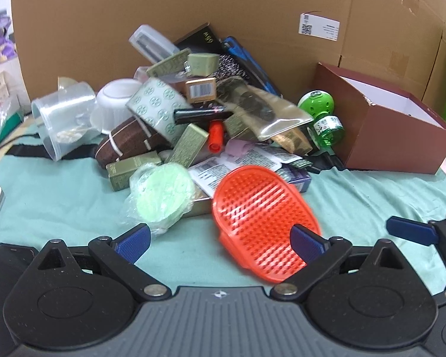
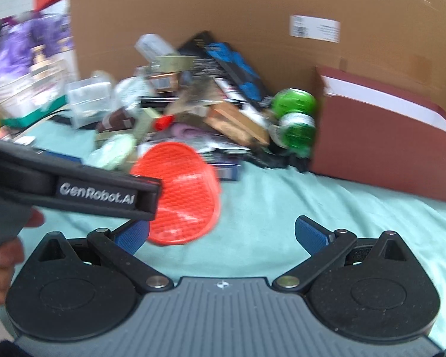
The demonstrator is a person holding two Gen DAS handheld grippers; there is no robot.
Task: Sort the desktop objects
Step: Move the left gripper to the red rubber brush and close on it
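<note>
A pale green cloth [image 1: 356, 202] covers the supporting surface, lying wrinkled ahead of the tool. Directly on it, nearest the tool and slightly right of centre, lies an orange bristled brush [image 1: 261, 217]. Just left of that sits a round green pad in clear wrap [image 1: 160, 196], with an olive carton [image 1: 125, 171] behind it. Farther ahead, a heap of mixed packets [image 1: 199, 110] rests on the cloth against a cardboard wall [image 1: 223, 9]. Far ahead on the right stands an open maroon box [image 1: 383, 125], beside it a green bottle [image 1: 324, 116]. Ahead on the left a clear plastic tub [image 1: 62, 119] lies tipped on its side.
</note>
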